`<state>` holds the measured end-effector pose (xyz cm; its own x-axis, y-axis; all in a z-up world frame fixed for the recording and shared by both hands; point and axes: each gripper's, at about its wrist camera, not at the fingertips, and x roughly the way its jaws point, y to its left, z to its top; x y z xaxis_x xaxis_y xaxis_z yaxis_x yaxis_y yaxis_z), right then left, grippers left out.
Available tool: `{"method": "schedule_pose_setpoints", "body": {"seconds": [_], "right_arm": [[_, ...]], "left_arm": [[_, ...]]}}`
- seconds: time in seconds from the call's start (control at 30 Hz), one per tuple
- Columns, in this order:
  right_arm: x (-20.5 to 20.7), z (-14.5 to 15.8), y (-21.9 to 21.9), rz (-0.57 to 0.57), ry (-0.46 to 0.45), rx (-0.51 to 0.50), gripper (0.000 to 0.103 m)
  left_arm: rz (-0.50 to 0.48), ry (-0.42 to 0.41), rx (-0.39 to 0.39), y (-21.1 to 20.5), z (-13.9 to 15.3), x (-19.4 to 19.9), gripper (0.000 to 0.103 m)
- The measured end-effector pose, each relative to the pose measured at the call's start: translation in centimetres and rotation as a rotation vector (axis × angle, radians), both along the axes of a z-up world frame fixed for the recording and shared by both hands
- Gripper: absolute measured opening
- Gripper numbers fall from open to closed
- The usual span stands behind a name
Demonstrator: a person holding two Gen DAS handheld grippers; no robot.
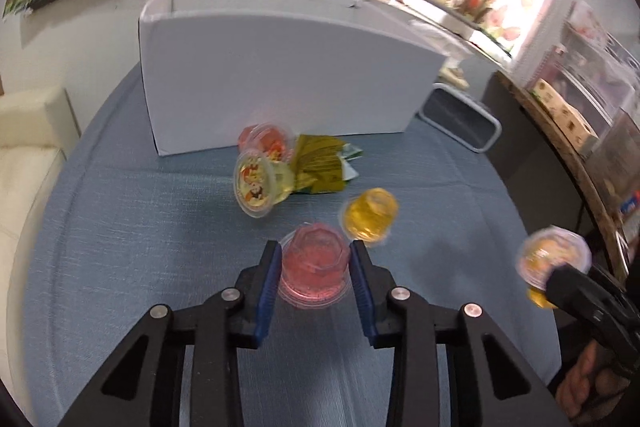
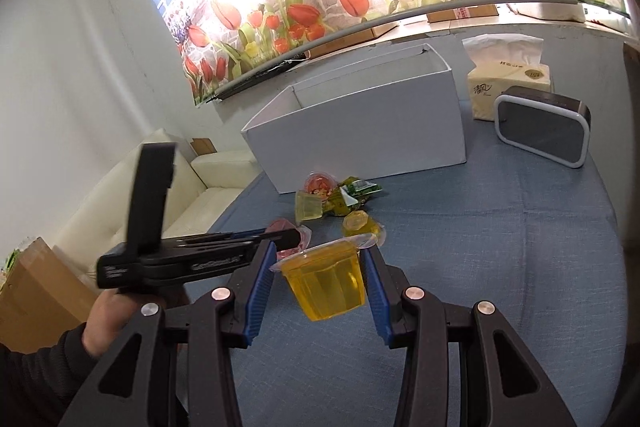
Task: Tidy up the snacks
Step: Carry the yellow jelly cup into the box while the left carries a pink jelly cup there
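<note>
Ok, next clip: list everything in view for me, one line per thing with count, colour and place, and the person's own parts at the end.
white box: 1, white, open top, far side of the blue tablecloth.
pink jelly cup: 1, pink, upside down on the cloth, between the left claw's pads.
held yellow jelly cup: 1, yellow, lifted off the cloth in the right claw.
loose yellow jelly cup: 1, yellow, on its side just beyond the pink one.
jelly cups by the box: 2, one pale yellow, one red, tipped over.
snack packet: 1, yellow-green, beside those cups.
tissue pack: 1, yellow, right of the box.
speaker-like device: 1, dark with a white rim, in front of the tissues.
sofa: 1, cream, left of the table.
left claw: 1, black with blue pads, shut on the pink cup.
right claw: 1, same build, shut on the yellow cup.
</note>
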<state>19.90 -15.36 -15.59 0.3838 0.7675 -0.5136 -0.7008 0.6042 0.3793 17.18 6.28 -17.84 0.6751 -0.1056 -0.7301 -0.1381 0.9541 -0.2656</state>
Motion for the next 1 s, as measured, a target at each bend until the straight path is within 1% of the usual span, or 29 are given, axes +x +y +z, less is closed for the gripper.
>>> {"method": "schedule_pose_setpoints", "body": {"seconds": [0.13, 0.23, 0.37, 0.47, 0.53, 0.6, 0.67, 0.73, 0.87, 0.93, 1.0], "right_arm": [[-0.4, 0.1, 0.4, 0.011, 0.0, 0.006, 0.047], [-0.3, 0.6, 1.0, 0.02, -0.011, 0.003, 0.047], [0.9, 2.1, 2.0, 0.026, -0.036, 0.014, 0.047], [2.6, 3.9, 3.2, 0.024, -0.074, 0.02, 0.048], [4.6, 5.4, 4.2, 0.018, -0.092, 0.027, 0.047], [7.0, 6.9, 5.5, 0.015, -0.096, 0.039, 0.048], [9.3, 8.1, 6.6, 0.015, -0.105, 0.059, 0.047], [12.1, 9.0, 7.9, 0.02, -0.106, 0.079, 0.048], [17.0, 10.0, 10.1, -0.01, -0.069, 0.048, 0.048], [19.1, 9.8, 10.8, -0.022, -0.041, 0.028, 0.048], [20.9, 9.0, 11.3, -0.027, 0.016, 0.013, 0.048]], "left_arm": [[-0.033, -0.044, 0.013, -0.4, 2.2, -2.0, 0.038], [-0.051, -0.083, 0.024, -0.2, 4.3, -2.6, 0.038], [-0.058, -0.138, 0.036, 0.7, 7.4, -1.8, 0.038], [-0.054, -0.188, 0.049, 1.8, 10.0, -0.4, 0.038], [-0.053, -0.209, 0.046, 2.6, 11.4, 1.4, 0.038], [-0.048, -0.222, 0.007, 4.1, 12.7, 3.7, 0.038], [-0.043, -0.226, -0.008, 5.4, 13.7, 6.1, 0.038], [-0.05, -0.221, -0.02, 6.6, 14.3, 8.7, 0.038], [-0.054, -0.184, -0.028, 8.3, 13.6, 13.1, 0.039], [-0.055, -0.158, -0.033, 8.8, 12.7, 14.7, 0.039], [-0.061, -0.127, -0.024, 9.0, 11.6, 16.2, 0.04]]}}
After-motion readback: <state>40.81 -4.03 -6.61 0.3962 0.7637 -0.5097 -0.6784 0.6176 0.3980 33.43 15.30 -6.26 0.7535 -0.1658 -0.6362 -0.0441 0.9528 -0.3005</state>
